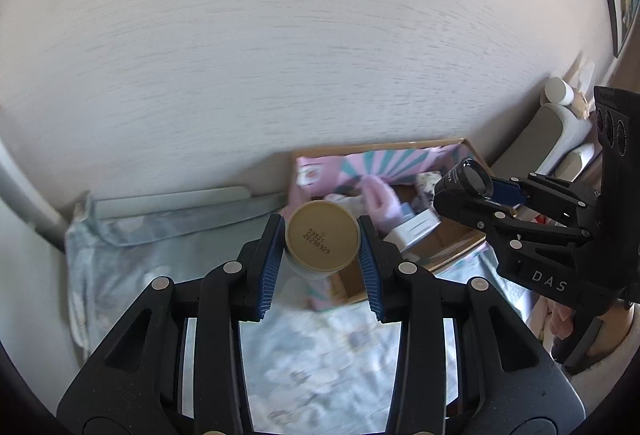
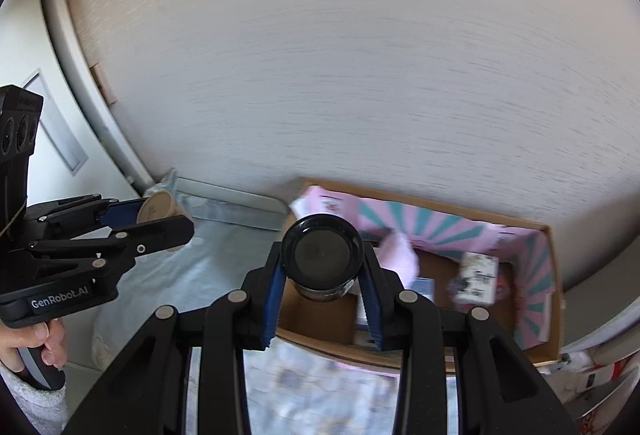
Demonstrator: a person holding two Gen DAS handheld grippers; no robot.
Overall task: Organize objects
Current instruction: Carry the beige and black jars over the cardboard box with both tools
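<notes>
Two jars held: our left gripper [image 1: 322, 243] clamps a tan-based jar [image 1: 322, 237], our right gripper [image 2: 322, 267] a black-based jar [image 2: 322, 255], both poised above the cardboard box [image 2: 554, 275] ahead, presumably for stowing.

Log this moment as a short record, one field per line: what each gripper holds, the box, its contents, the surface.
left gripper: shut on tan container, its round end with a printed code facing the camera
right gripper: shut on dark jar, held above the near part of the box
cardboard box: open, pink and teal striped lining, against the wall
box contents: pink cloth, small white carton, other small boxes too blurred to name
surface: pale patterned cloth under the box
image quality: motion blur in both views
</notes>
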